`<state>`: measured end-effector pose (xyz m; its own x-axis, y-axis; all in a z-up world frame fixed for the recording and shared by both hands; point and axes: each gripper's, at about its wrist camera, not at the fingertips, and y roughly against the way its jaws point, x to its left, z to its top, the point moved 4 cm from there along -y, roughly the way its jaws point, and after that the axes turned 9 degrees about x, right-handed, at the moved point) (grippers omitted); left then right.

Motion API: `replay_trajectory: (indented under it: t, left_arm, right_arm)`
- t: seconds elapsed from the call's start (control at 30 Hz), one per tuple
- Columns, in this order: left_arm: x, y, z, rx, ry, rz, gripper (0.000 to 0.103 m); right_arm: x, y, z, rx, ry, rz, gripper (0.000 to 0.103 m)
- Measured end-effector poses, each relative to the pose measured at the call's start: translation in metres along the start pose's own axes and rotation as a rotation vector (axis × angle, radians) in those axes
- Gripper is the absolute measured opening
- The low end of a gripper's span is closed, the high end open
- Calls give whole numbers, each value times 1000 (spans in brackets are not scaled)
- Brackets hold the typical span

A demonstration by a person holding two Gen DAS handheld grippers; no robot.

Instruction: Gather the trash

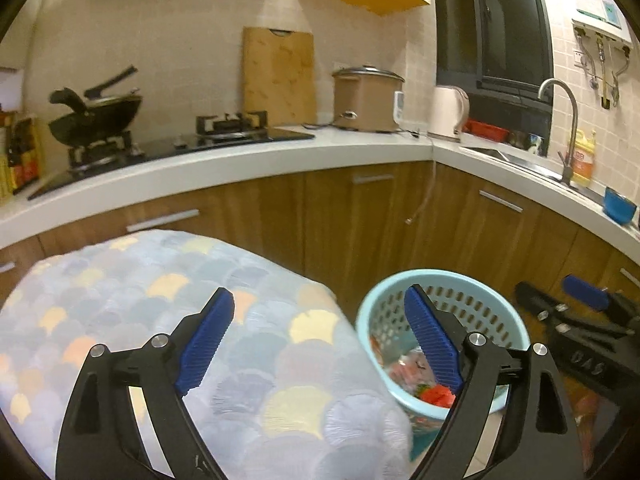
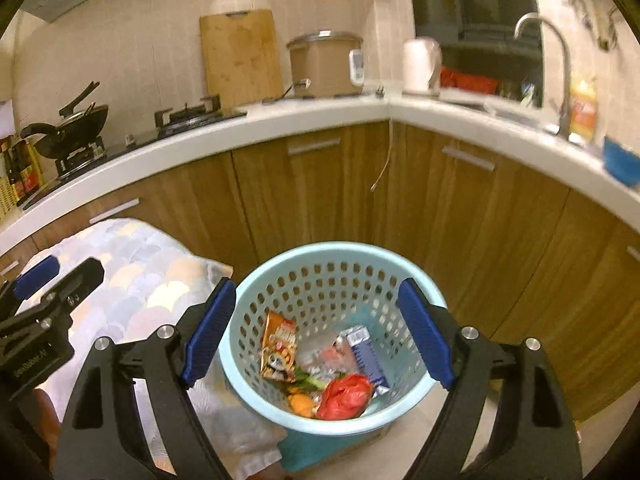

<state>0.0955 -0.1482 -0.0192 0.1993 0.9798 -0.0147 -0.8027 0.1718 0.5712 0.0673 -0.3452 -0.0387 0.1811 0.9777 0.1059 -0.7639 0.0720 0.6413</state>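
A light blue perforated trash basket (image 2: 332,264) stands on the floor beside a table covered with a scale-patterned cloth (image 1: 168,304). It holds trash: an orange snack packet (image 2: 280,346), a blue-white carton (image 2: 366,354), a crumpled red bag (image 2: 346,396) and an orange scrap (image 2: 302,404). My right gripper (image 2: 314,330) is open and empty, right above the basket. My left gripper (image 1: 320,340) is open and empty, over the table's right edge; the basket (image 1: 472,284) lies behind its right finger. Each gripper shows in the other's view: the right one (image 1: 580,304), the left one (image 2: 44,280).
A wooden cabinet run (image 2: 500,220) with a white L-shaped counter (image 1: 248,156) stands behind. On it are a stove with a wok (image 1: 96,116), a cutting board (image 1: 278,76), a rice cooker (image 1: 366,98), a kettle (image 1: 448,112), a sink tap (image 1: 560,120) and a blue bowl (image 1: 619,204).
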Motion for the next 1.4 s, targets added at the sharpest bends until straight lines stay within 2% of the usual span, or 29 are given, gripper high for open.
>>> replay_trajectory:
  t: [0.2,0.33,0.77,0.93,1.4]
  left_arm:
    - [12,-11,-11,11,29,16,85]
    - [14,-14,-14,12,14,63,85]
    - [17,-10,-15,-8,12,92,88]
    - [19,-12,-15,7,25,61,89]
    - [26,-16,-15,34,58,52,90]
  right_arm:
    - [-2,15,-1,-86,-27,-42,79]
    - [-4,20,0,-115,-25,-60,79]
    - [6,22,6,-98,-2,-38,79]
    - [6,23,5,-100,-4,-32,79]
    - [9,19,6,-79,0,-5,79]
